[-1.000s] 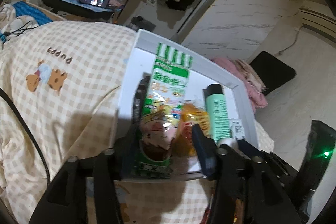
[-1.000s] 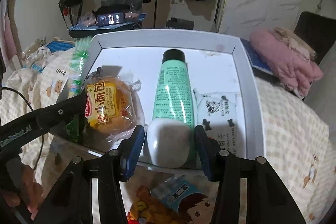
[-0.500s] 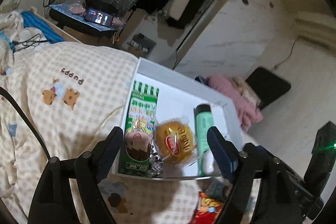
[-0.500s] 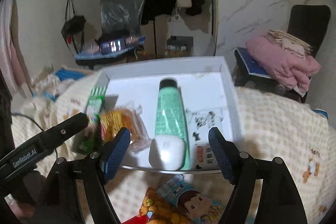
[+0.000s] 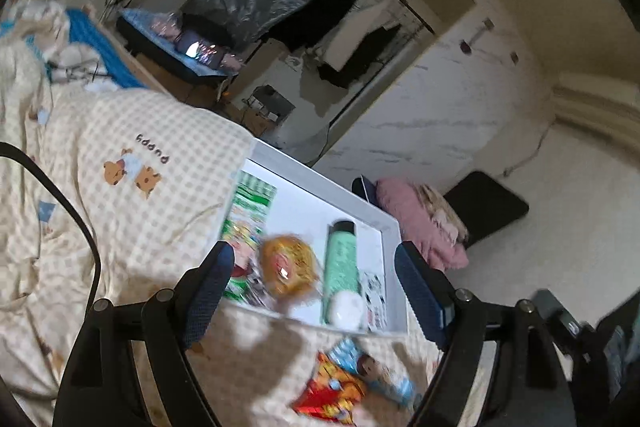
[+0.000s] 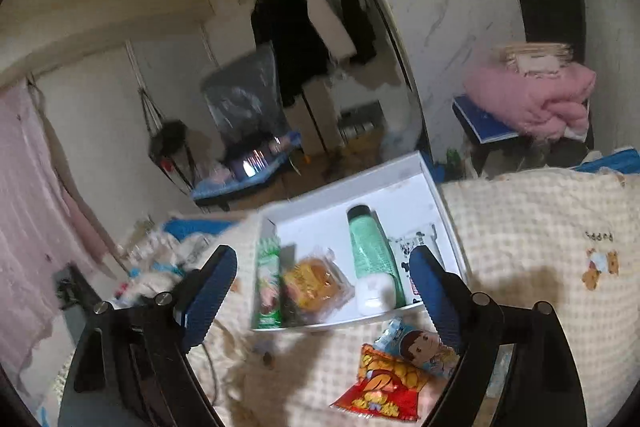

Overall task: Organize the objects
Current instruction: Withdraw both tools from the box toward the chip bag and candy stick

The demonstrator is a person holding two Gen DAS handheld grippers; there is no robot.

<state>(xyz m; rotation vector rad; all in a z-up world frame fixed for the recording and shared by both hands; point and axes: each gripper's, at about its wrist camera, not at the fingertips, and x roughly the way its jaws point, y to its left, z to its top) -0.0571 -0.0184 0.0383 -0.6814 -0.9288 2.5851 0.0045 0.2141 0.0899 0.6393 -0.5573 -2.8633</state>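
Note:
A white tray (image 5: 328, 187) (image 6: 360, 179) lies on the checked bedcover. It holds a green snack packet (image 5: 248, 211) (image 6: 266, 287), a wrapped bun (image 5: 288, 267) (image 6: 312, 283), a green tube (image 5: 340, 259) (image 6: 370, 247), a small white case (image 5: 346, 309) (image 6: 374, 293) and a black-and-white sachet (image 5: 374, 291) (image 6: 416, 243). A red snack packet (image 5: 340, 387) (image 6: 384, 379) lies on the cover just in front of the tray. My left gripper (image 5: 314, 255) hangs wide open above the tray's near side, holding nothing. My right gripper (image 6: 323, 255) is likewise raised and empty, its jaws opening.
A pink blanket (image 6: 532, 95) (image 5: 416, 223) is piled on a black chair right of the bed. A black cable (image 5: 68, 211) runs over the cover at the left. A low table with a lit phone (image 5: 196, 49) and hanging clothes stand beyond.
Both grippers have pulled back and risen from the tray. The right one let go of the white case, the left one came off the green packet and bun, and both jaws widened.

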